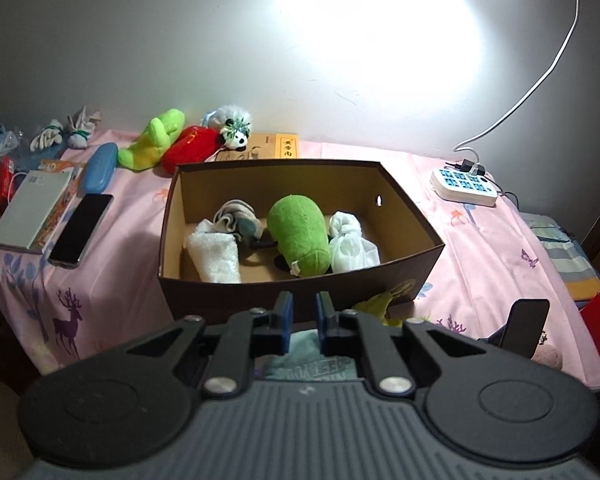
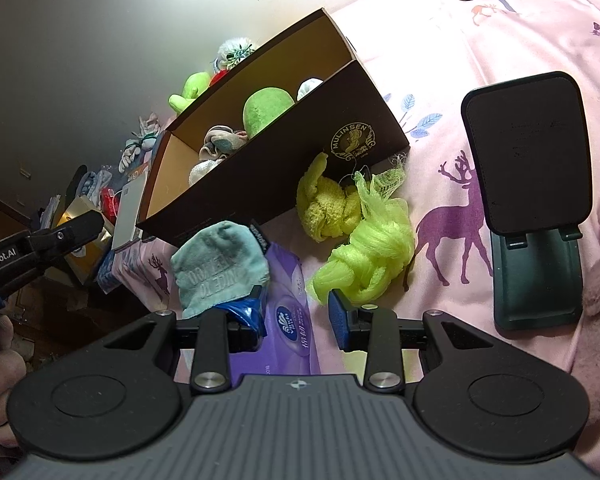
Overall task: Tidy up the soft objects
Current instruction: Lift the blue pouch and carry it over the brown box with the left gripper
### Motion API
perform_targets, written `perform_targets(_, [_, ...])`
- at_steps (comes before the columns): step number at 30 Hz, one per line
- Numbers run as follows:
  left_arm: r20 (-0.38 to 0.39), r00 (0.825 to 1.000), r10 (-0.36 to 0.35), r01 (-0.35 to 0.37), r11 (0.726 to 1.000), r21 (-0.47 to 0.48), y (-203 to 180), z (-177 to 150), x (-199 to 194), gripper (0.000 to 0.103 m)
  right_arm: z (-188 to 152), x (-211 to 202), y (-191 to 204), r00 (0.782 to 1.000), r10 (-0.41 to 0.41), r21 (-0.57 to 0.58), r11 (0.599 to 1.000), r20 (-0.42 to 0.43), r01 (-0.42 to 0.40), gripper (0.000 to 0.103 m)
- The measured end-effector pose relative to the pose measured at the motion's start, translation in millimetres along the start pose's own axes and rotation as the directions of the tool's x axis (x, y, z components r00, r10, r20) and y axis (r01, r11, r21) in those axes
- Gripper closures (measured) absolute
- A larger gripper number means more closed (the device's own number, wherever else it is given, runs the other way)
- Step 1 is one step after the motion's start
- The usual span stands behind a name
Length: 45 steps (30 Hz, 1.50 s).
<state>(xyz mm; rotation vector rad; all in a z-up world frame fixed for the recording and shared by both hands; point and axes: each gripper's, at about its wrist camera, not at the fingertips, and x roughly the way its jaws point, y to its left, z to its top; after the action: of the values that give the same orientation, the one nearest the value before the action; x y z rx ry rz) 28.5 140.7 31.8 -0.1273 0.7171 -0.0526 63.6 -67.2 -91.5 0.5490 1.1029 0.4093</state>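
Pink deer-print sheet (image 1: 112, 220) below a pale wall. Centre frame, the box (image 1: 300, 296) of soft toys lies beyond my clenched, empty left claw (image 1: 303, 312).

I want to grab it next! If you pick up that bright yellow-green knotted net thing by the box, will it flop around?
Probably yes. The knotted net looks like thin mesh with loose frayed ends, so those would likely dangle. The knot itself looks bunched and squashy, so it should keep together. It seems very light and unlikely to roll.
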Motion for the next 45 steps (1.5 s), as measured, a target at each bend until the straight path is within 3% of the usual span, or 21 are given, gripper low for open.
perform_targets(3, [0.015, 1.0, -0.002, 0.002, 1.0, -0.002, 0, 3, -2, 0.094, 0, -2, -3, 1.0, -0.002, 0.01, 1.0, 0.006, 0.002, 0.086])
perform_targets(8, [0.014, 1.0, 0.006, -0.008, 0.995, 0.095, -4, -8, 1, 0.091, 0, -7, -7, 1.0, -0.003, 0.025, 1.0, 0.02, 0.003, 0.086])
perform_targets(10, [0.008, 1.0, -0.015, 0.014, 0.991, 0.136, -3, -18, 4, 0.07, 0, -8, -10, 1.0, -0.007, 0.036, 0.999, 0.019, 0.006, 0.086])
perform_targets(11, [0.006, 1.0, -0.024, 0.023, 0.988, 0.15, -2, -23, 6, 0.039, -1, -8, -11, 1.0, -0.008, 0.04, 0.999, 0.017, 0.008, 0.086])
perform_targets(12, [0.012, 0.999, -0.037, 0.035, 0.987, 0.158, 0, -29, 8, 0.036, -1, -8, -13, 1.0, -0.01, 0.045, 0.999, 0.016, 0.009, 0.086])
perform_targets(17, [-0.058, 0.996, -0.068, 0.077, 0.985, 0.154, 13, -50, 29, 0.033, -2, -8, -17, 1.0, -0.011, 0.059, 0.998, 0.011, 0.01, 0.086])
perform_targets(24, [-0.125, 0.986, -0.11, 0.11, 0.994, -0.011, 42, -66, 66, 0.031, -5, -2, -17, 1.0, -0.011, 0.062, 0.998, -0.013, 0.012, 0.086])
perform_targets(28, [-0.119, 0.991, -0.063, 0.056, 0.997, -0.056, 45, -62, 81, 0.031, -5, 1, -16, 1.0, -0.012, 0.054, 0.998, -0.026, 0.013, 0.086])
perform_targets(29, [-0.122, 0.991, -0.057, 0.05, 0.997, -0.058, 45, -62, 83, 0.034, -5, 1, -16, 1.0, -0.013, 0.054, 0.998, -0.027, 0.014, 0.086])
perform_targets(30, [-0.124, 0.991, -0.056, 0.049, 0.997, -0.057, 44, -62, 84, 0.049, -5, 1, -16, 1.0, -0.014, 0.056, 0.998, -0.026, 0.016, 0.086])
perform_targets(33, [-0.141, 0.989, -0.05, 0.042, 0.997, -0.06, 42, -61, 87, 0.081, -5, 0, -19, 1.0, -0.024, 0.063, 0.998, -0.02, 0.025, 0.086])
perform_targets(36, [-0.115, 0.993, -0.04, 0.033, 0.998, -0.056, 39, -58, 82, 0.098, -4, 1, -20, 0.999, -0.025, 0.066, 0.997, -0.021, 0.027, 0.086])
perform_targets(41, [-0.049, 0.998, -0.038, 0.038, 0.999, 0.001, 24, -50, 63, 0.1, -2, 2, -19, 1.0, -0.024, 0.063, 0.998, -0.017, 0.025, 0.086])
perform_targets(45, [0.011, 0.997, -0.082, 0.082, 0.997, 0.0, 17, -36, 42, 0.1, -1, 4, -19, 1.0, -0.023, 0.064, 0.998, -0.02, 0.024, 0.086])
